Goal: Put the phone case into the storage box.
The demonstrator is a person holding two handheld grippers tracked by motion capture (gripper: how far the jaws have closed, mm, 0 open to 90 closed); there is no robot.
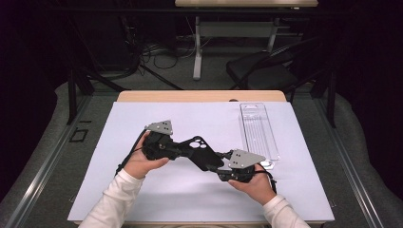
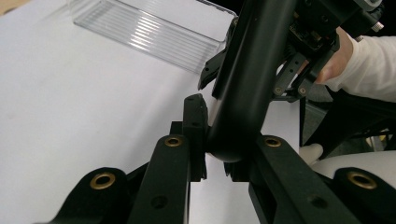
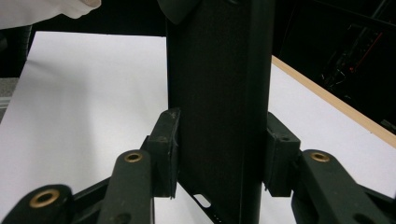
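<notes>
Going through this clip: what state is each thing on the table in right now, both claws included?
phone case: empty, lifted off the white mat, spanning both claws.
left claw: shut on one end of the phone case.
right claw: jaws flank the case's long edges, pads very close; whether they press is unclear.
clear tray: empty, lying flat on the mat, untouched.

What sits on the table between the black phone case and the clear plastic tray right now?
Nothing visible: bare white table lies between the phone case and the clear tray. Left gripper grips the case.
</notes>
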